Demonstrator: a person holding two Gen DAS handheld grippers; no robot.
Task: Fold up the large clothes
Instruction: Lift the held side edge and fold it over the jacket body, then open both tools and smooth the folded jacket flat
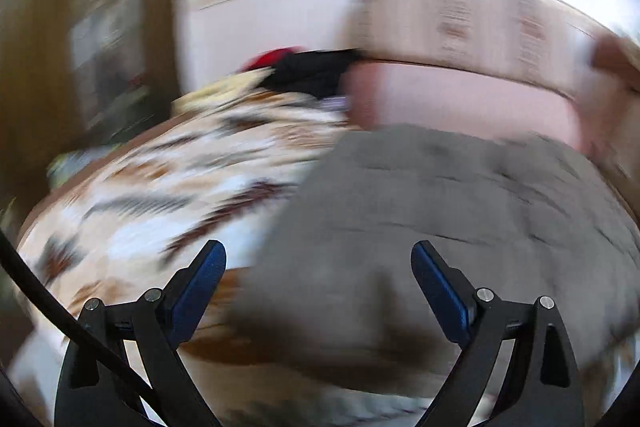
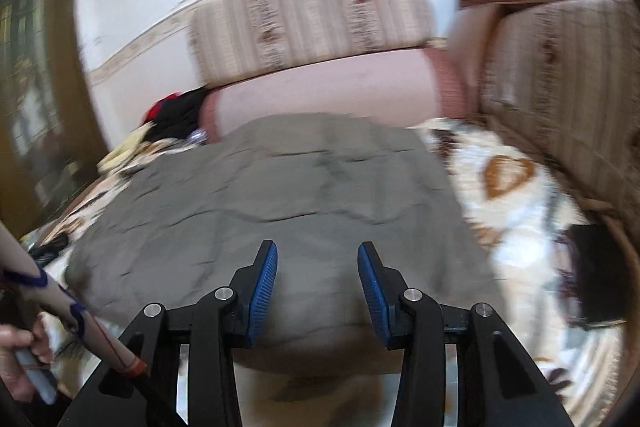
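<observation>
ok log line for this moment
left gripper: open, empty | right gripper: open, empty | grey garment: flat on patterned blanket | views motion-blurred

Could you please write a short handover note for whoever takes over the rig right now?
Left gripper: open wide, empty, above the near left part of the grey garment.
Right gripper: open, empty, over the garment's near edge, roughly at its middle.
The grey garment lies spread across the patterned blanket, somewhat wrinkled, its far edge toward the pink sofa. A dark and red pile of clothes sits at the far left.
Done: garment appears laid out; whether it is already folded once is unclear, both views being blurred.
Left: grip the near edge or corners and make the folds.
</observation>
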